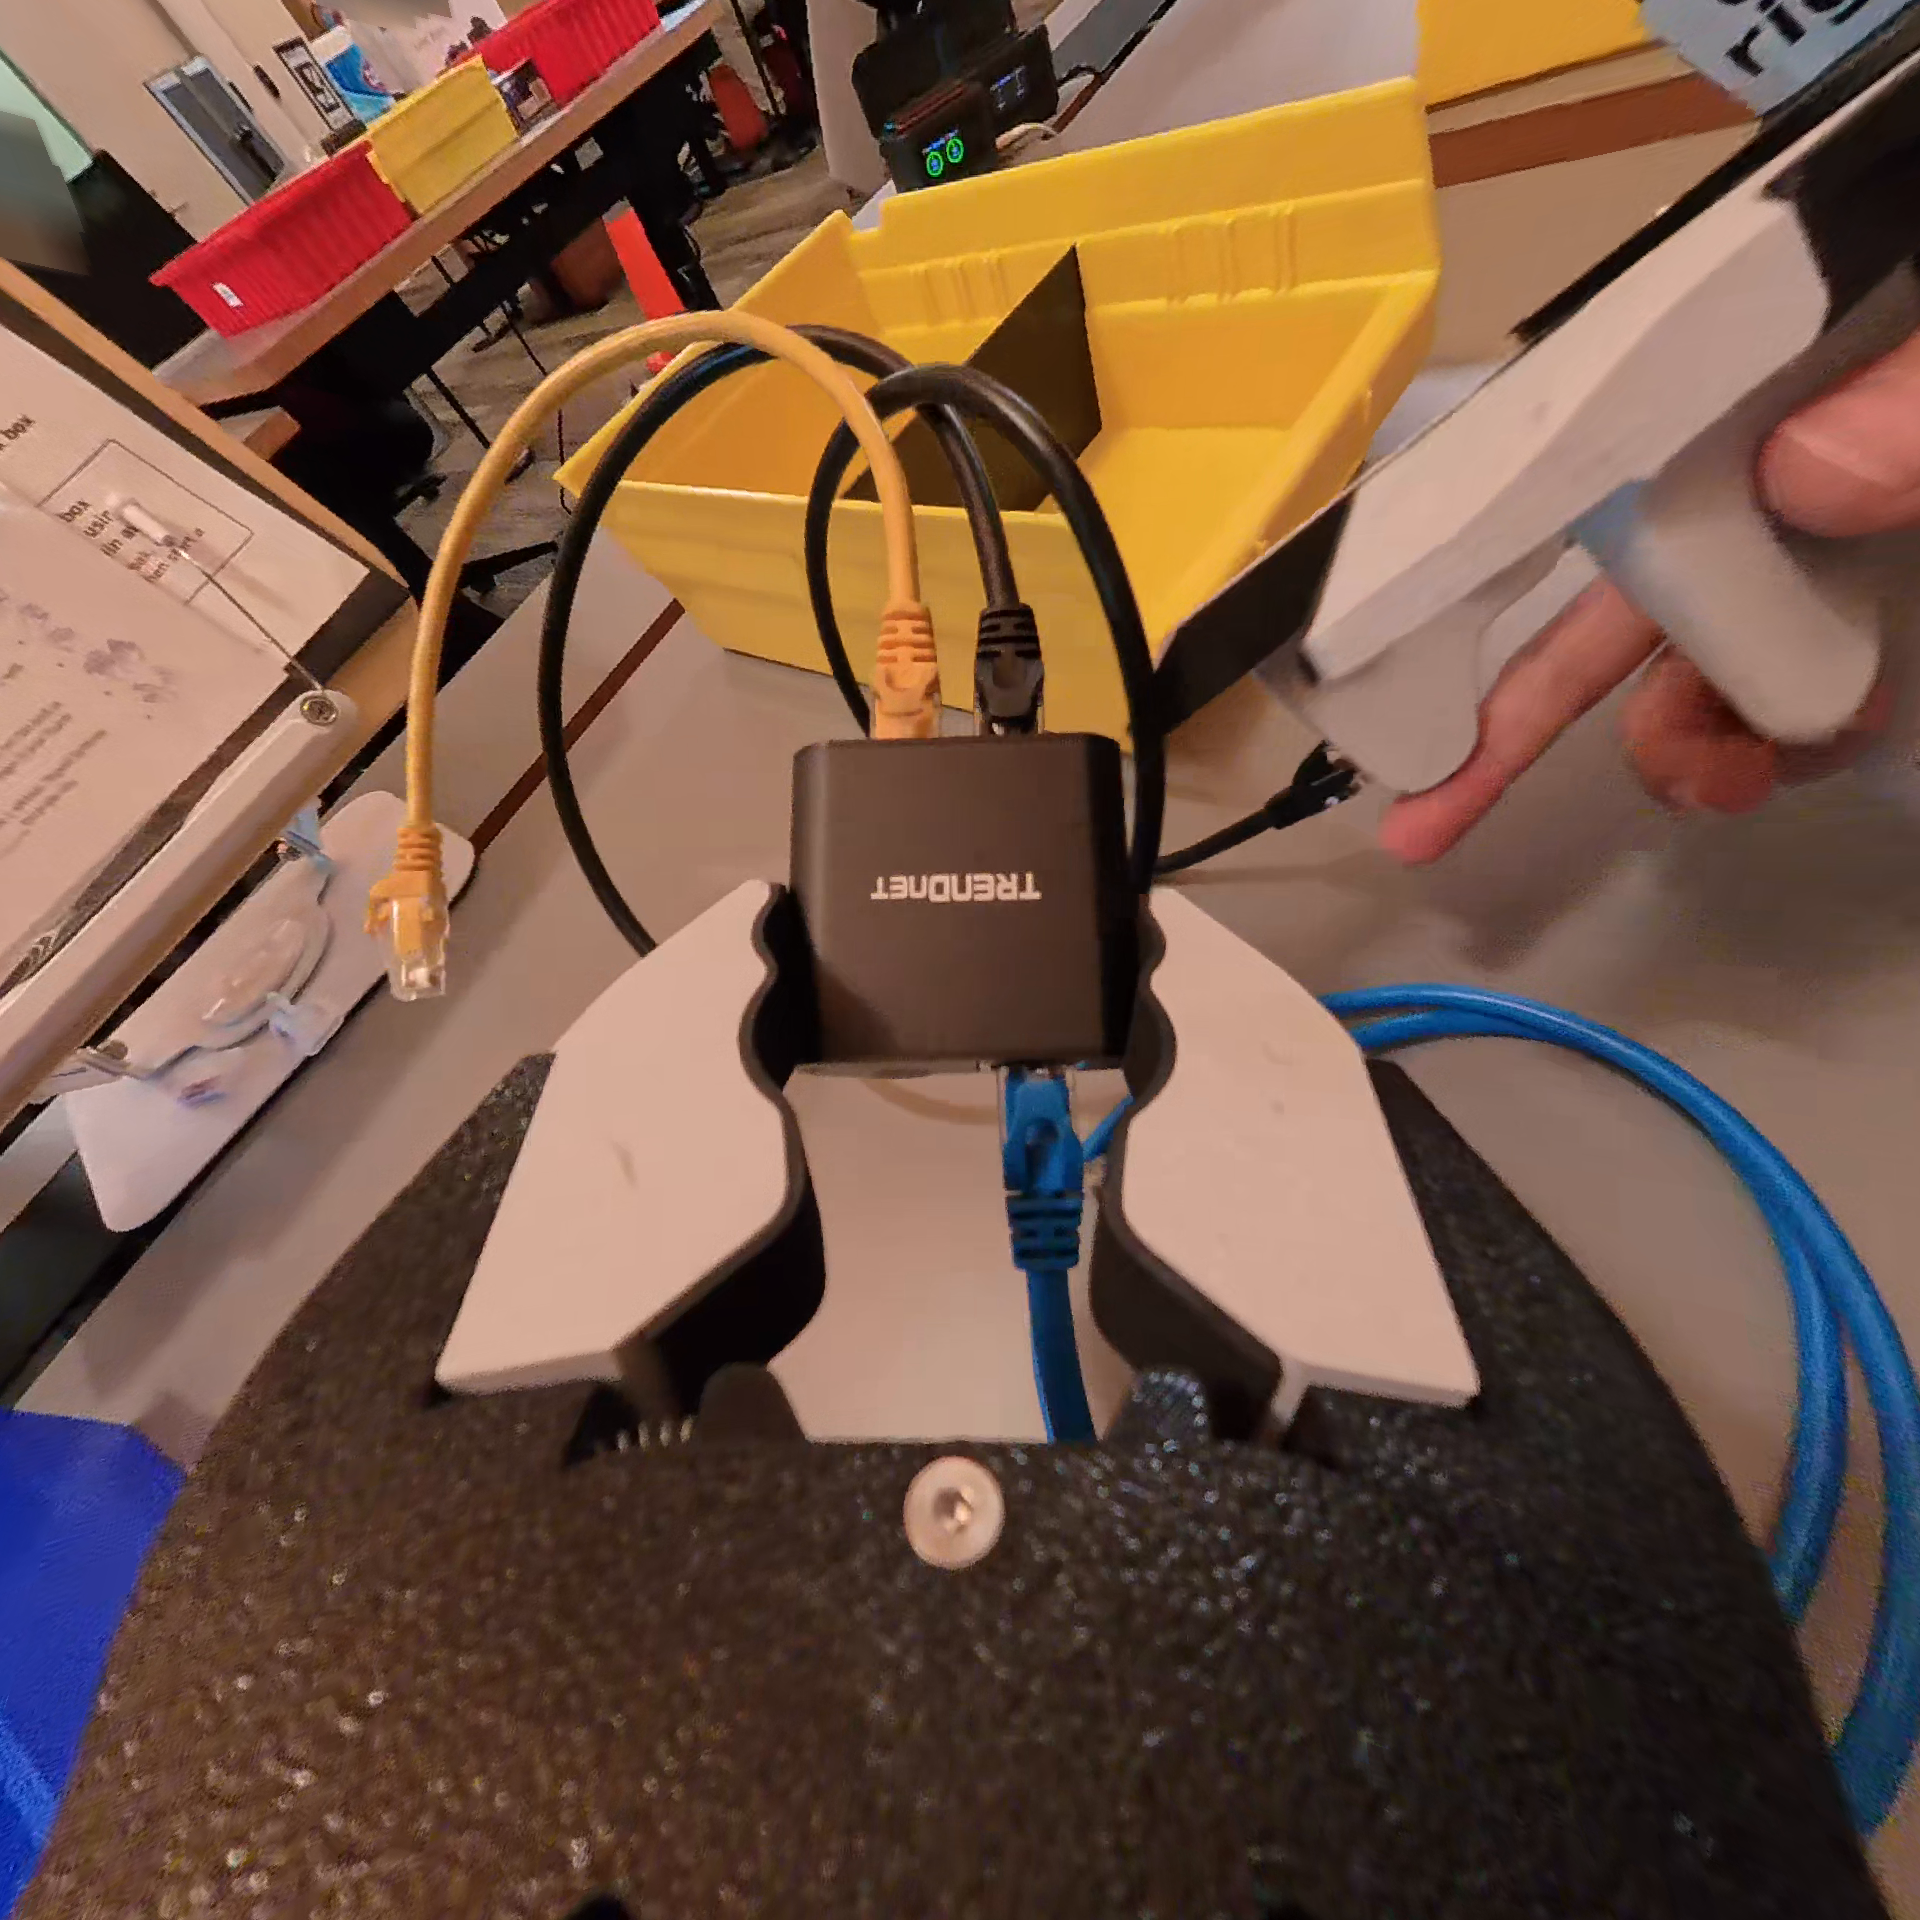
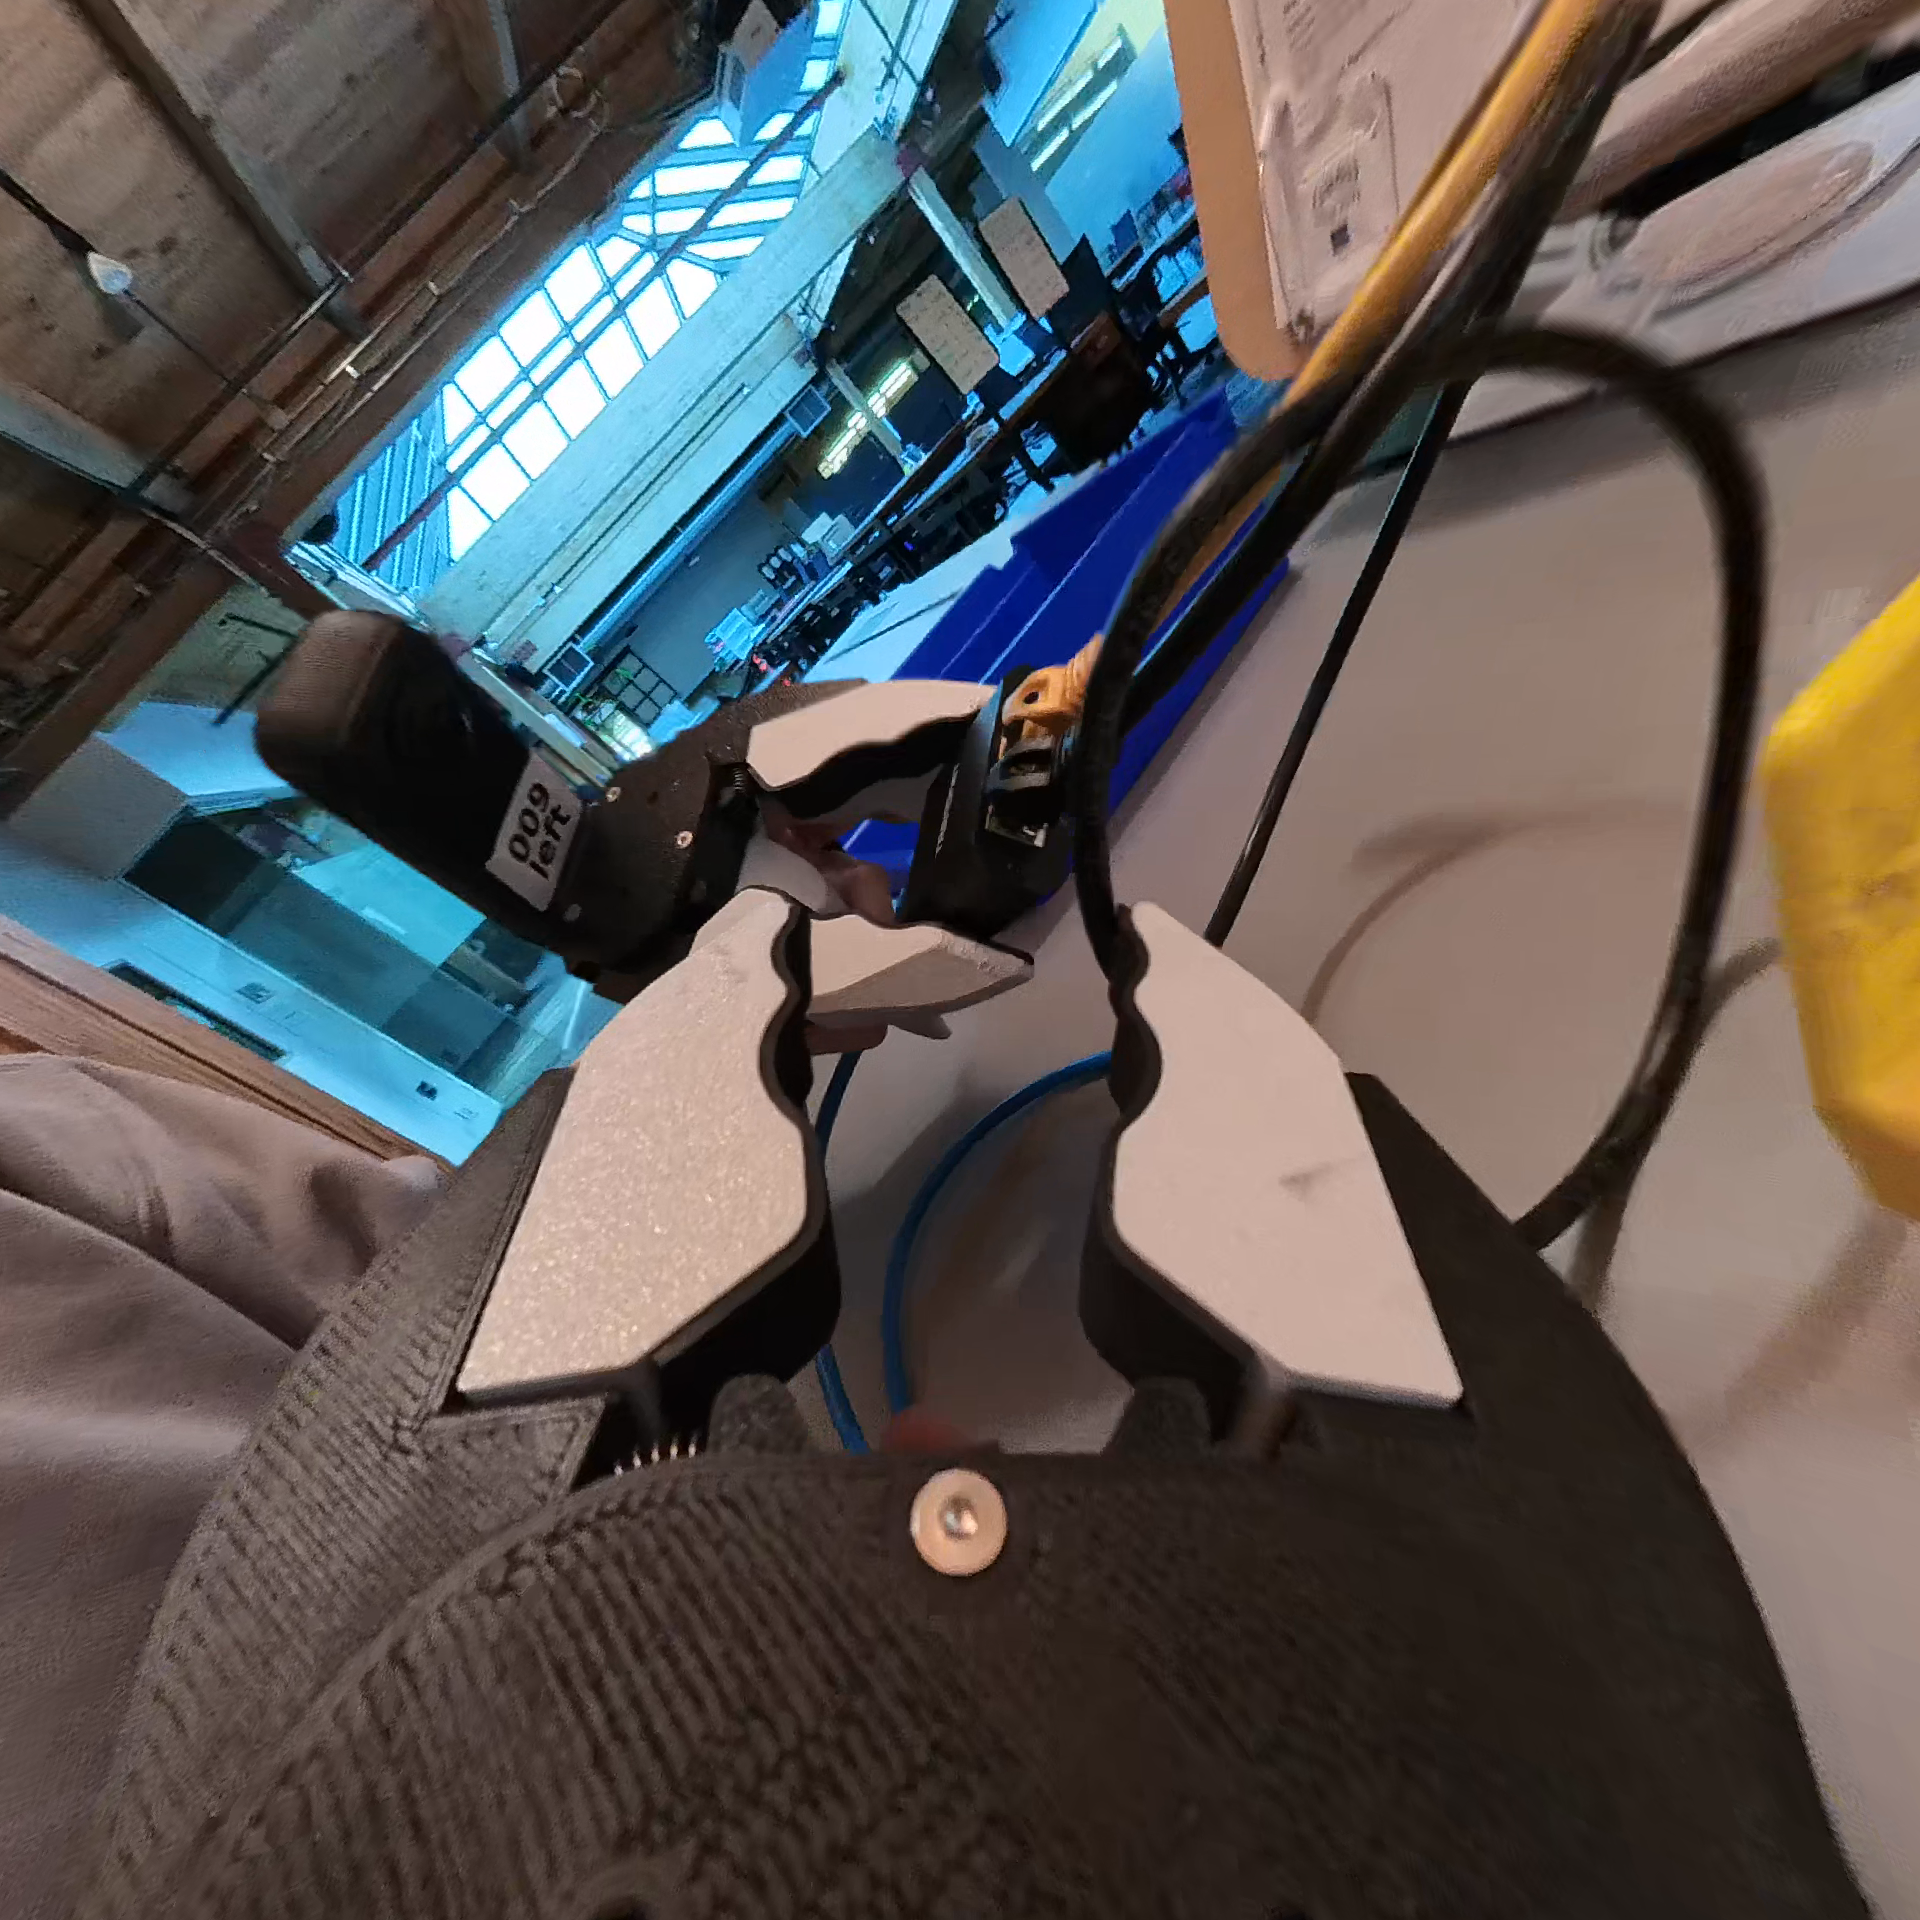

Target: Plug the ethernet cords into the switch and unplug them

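My left gripper point(image 1: 961, 914) is shut on the black switch point(image 1: 956, 831) and holds it by its sides over the grey table. A yellow cord's plug point(image 1: 904, 665) and a black cord's plug point(image 1: 1006, 665) sit in the far side. A blue cord's plug point(image 1: 1039, 1164) sits in the near side. The yellow cord's other plug point(image 1: 410, 914) hangs free at the left. A loose black plug point(image 1: 1320, 779) lies under my right gripper point(image 1: 1268, 623), which a hand holds at the right. In the right wrist view my right gripper point(image 2: 961, 935) is open, with the black cord point(image 2: 1101, 894) against its right finger and the switch point(image 2: 987, 821) just beyond.
An open yellow bin point(image 1: 1143, 499) stands right behind the switch and shows at the right edge of the right wrist view point(image 2: 1849, 935). A framed sheet on a clear stand point(image 1: 156, 644) is at the left. The blue cord coils point(image 1: 1766, 1195) on the table at the right. A blue bin point(image 2: 1039, 623) lies beyond. Tip to tip, the grippers are about 5 cm apart.
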Demonstrator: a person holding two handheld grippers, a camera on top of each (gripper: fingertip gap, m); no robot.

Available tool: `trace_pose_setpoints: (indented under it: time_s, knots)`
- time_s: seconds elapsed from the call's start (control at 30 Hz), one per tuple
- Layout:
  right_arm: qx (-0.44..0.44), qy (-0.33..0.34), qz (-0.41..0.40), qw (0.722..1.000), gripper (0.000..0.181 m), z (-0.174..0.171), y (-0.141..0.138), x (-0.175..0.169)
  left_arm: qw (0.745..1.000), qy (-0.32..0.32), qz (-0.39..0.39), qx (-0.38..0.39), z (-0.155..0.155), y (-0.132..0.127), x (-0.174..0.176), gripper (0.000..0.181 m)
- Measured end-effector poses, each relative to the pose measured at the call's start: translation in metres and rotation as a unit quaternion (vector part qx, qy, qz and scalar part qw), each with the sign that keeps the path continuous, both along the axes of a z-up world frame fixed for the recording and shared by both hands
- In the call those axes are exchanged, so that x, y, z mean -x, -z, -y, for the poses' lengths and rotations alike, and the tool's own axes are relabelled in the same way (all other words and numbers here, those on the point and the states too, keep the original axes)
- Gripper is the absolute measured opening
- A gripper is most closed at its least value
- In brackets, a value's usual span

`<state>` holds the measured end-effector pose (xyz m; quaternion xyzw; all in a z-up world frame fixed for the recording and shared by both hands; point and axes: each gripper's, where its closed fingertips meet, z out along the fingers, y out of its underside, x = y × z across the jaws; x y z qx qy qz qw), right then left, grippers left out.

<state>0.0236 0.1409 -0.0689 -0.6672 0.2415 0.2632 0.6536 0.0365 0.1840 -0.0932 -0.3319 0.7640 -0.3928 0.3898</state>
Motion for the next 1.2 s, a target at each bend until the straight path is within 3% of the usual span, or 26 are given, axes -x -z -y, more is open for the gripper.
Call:
trace_pose_setpoints:
  time_s: [0.27,0.37,0.57,0.77,0.9,1.2]
  knots:
    - [-0.026,0.093,0.029,0.995,0.061,0.020,-0.022,-0.027,0.999,-0.022,-0.013,0.022,-0.013,-0.003,0.000,0.061]
    - [-0.027,0.168,0.058,0.984,0.060,0.036,-0.033,-0.044,0.999,-0.029,-0.016,0.020,-0.017,0.000,-0.001,0.061]
    - [0.013,0.123,0.073,0.990,0.063,0.013,-0.017,-0.022,0.999,-0.016,-0.024,0.035,-0.008,0.008,-0.004,0.061]
    - [-0.012,0.089,-0.015,0.996,0.053,-0.009,0.010,-0.011,1.000,0.016,-0.019,0.005,0.003,0.012,0.000,0.061]
    - [-0.035,0.092,-0.064,0.993,0.034,-0.008,0.011,-0.014,1.000,0.015,-0.011,-0.001,0.001,0.013,-0.001,0.061]
    - [-0.054,0.086,-0.087,0.991,0.037,-0.014,0.000,0.003,0.996,-0.023,0.025,-0.079,-0.003,0.010,-0.005,0.061]
